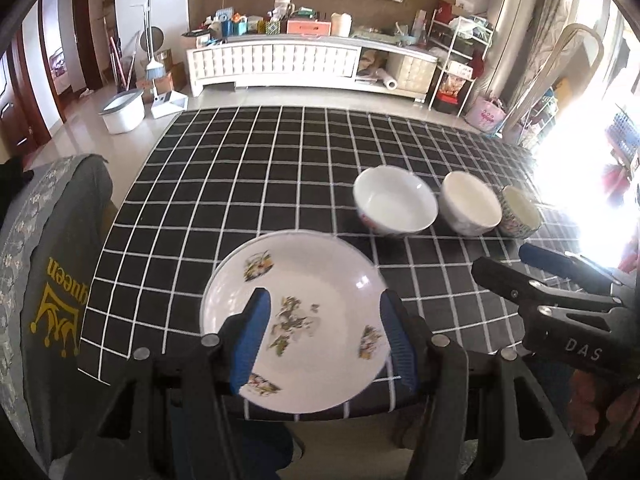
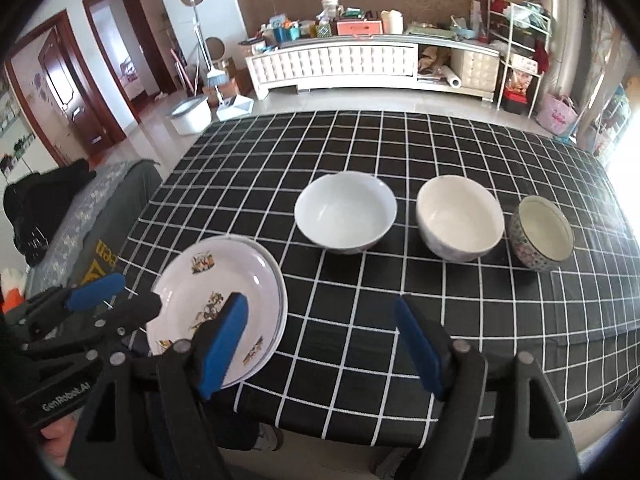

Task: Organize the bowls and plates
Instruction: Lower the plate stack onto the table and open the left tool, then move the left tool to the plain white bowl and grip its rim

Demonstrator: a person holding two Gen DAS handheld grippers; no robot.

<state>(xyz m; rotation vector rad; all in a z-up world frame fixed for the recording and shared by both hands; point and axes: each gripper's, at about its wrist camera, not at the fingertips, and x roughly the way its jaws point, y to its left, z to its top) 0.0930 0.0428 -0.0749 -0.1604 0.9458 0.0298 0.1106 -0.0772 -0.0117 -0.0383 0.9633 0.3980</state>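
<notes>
On the bench (image 2: 360, 152), which is covered with a black cloth with white squares, I see the flowered plate (image 1: 296, 320) near the front edge on the left side. From the right wrist view there seem to be two plates, one stacked on the other, because a second rim shows behind the upper one; I cannot tell this for sure from the left wrist view.

My left tool (image 1: 324, 336) is open, with its two blue fingers spread wide. They stand in front of the plate, one over its left part and one at its right rim. I cannot tell if they touch the plate or only hang above it.

My right tool (image 2: 320, 344) is also open and holds nothing. Its left finger overlaps the plate in the picture, and its right finger is over the bare cloth.

Further back there are three bowls in one row. The white bowl (image 2: 346, 214) is on the left, the cream bowl (image 2: 460, 218) is in the middle, and the small patterned bowl (image 2: 542, 234) is on the right. All stand upright. In the right wrist view they are apart from each other, with cloth visible between them. The plate is well apart from the bowls.
</notes>
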